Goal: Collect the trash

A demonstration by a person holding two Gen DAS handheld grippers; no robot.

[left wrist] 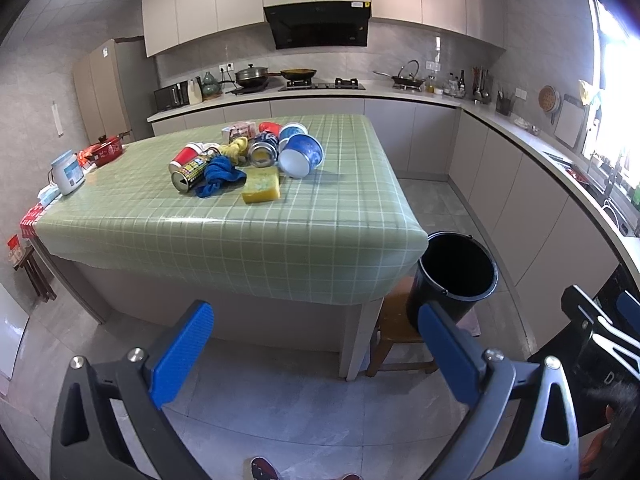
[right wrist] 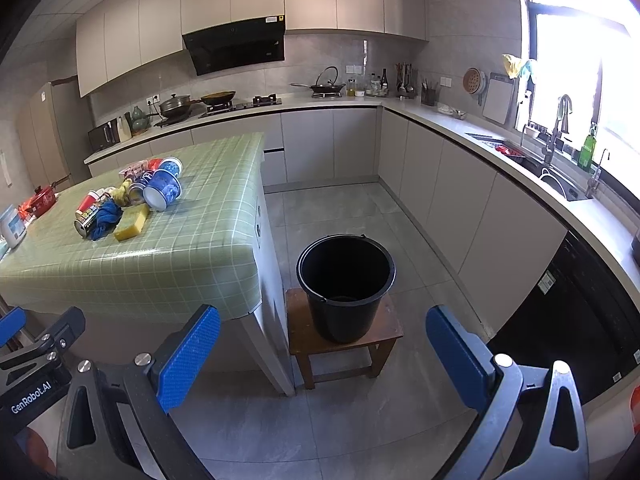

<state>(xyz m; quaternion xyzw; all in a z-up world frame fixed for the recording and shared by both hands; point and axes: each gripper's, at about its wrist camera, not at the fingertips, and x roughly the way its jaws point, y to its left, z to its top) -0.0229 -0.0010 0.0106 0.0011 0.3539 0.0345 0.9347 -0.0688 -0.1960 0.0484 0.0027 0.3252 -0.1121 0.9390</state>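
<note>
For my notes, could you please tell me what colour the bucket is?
The bucket is black, clearest in the right wrist view.

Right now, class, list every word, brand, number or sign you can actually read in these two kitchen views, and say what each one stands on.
"GenRobot.AI": white letters on the black body of the left gripper, seen at the edge of the right wrist view.
"D": a single white letter on the right gripper, seen in the left wrist view.
Too small or blurred to read: the yellow printed can, the blue paper cup, the white tub, the range hood sticker, the dishwasher labels.
</note>
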